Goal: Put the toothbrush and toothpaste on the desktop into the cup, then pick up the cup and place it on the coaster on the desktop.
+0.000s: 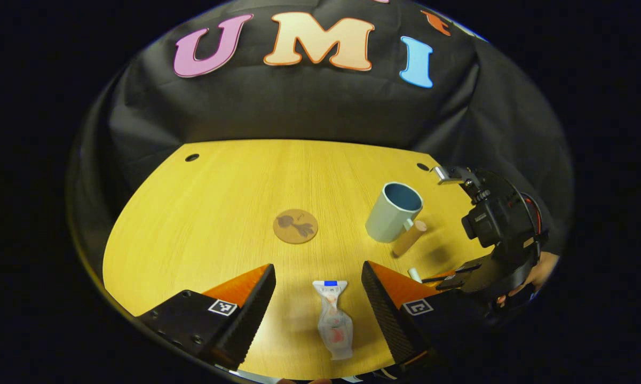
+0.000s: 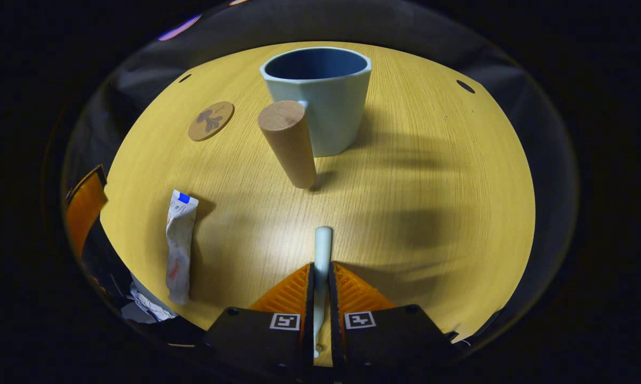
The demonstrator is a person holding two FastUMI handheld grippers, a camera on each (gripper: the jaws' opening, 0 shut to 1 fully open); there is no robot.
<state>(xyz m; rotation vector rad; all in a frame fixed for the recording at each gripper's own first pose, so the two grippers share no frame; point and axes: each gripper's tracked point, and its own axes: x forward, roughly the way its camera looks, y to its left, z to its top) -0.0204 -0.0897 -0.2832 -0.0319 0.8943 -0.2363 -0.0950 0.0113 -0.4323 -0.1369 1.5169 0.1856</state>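
- Toothbrush (image 2: 322,250) sits clamped between the two fingers of the right tool (image 2: 320,282), its free end pointing toward the cup (image 2: 320,101); it looks low over the tabletop (image 2: 432,176) near the front edge.
- Cup stands upright toward the far right corner, its wooden handle (image 2: 288,144) jutting toward the right tool. Lift high enough to pass over that handle, then tip the toothbrush end-down into the open mouth.
- Release only once the tip is inside the rim, or the cup may tip.
- Left tool (image 1: 318,298) hangs with fingers apart on either side of the toothpaste (image 1: 333,320), which lies flat near the front edge.
- Coaster (image 1: 295,226) lies bare near the tabletop's middle.
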